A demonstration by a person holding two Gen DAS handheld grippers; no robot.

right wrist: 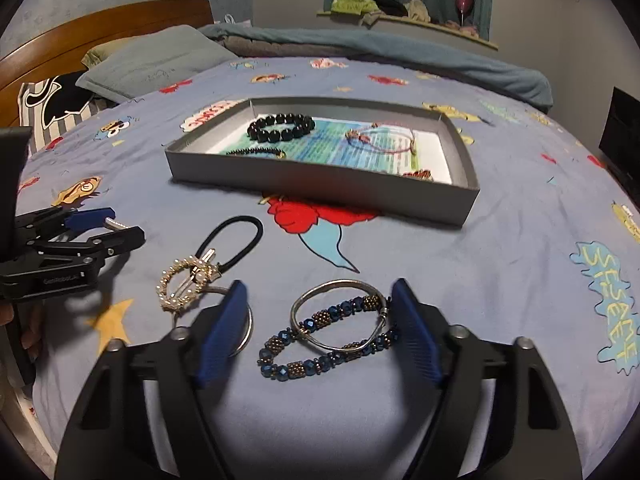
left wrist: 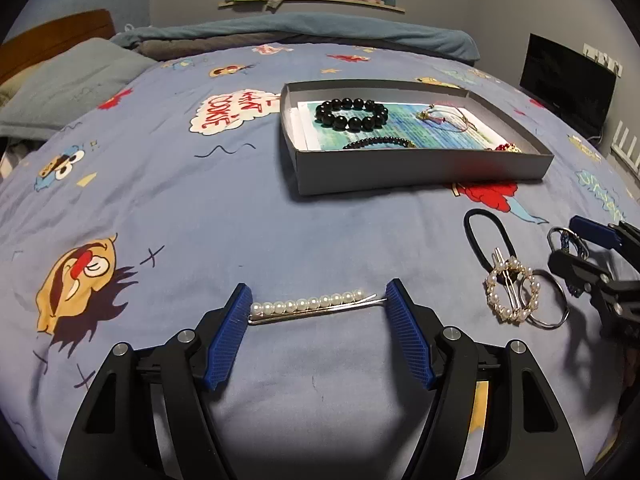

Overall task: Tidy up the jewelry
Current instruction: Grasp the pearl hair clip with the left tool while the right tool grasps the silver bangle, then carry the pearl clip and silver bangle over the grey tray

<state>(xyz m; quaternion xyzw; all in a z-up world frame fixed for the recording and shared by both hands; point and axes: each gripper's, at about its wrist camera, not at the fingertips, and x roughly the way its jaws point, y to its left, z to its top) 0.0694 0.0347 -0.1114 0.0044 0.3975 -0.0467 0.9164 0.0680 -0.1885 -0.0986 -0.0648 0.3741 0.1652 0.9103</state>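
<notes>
1. The bedspread (left wrist: 168, 200), blue with cartoon prints, filled both views and served as the work surface; loose pieces lay across its lower part, apparently waiting to be sorted.
2. The grey tray (left wrist: 420, 172) sat in the upper centre of the left wrist view, plainly the collecting place: a black bead bracelet (left wrist: 352, 114) lay toward its far left, a thinner dark beaded bracelet (left wrist: 380, 142) near its front wall and a thin cord bracelet (left wrist: 448, 118) to the right.
3. The left gripper (left wrist: 318, 306), at lower centre of its view, was clamped on the pearl hairpin (left wrist: 308, 304), one blue pad on each end. Gripping it lengthwise probably suited so thin a pin on soft cloth.
4. The right gripper (right wrist: 320, 320), at lower centre of its own view, straddled the blue beaded bracelet (right wrist: 324, 344) and the silver bangle (right wrist: 340, 316) that overlapped it. Its right pad touched the bangle's edge; the left pad stood clear, so I judged nothing was gripped yet.
5. A black hair tie (right wrist: 236, 240) and a pearl ring clip (right wrist: 188, 284) lay touching at centre left of the right wrist view, with a plain metal ring (right wrist: 244, 332) partly hidden behind the left finger.
</notes>
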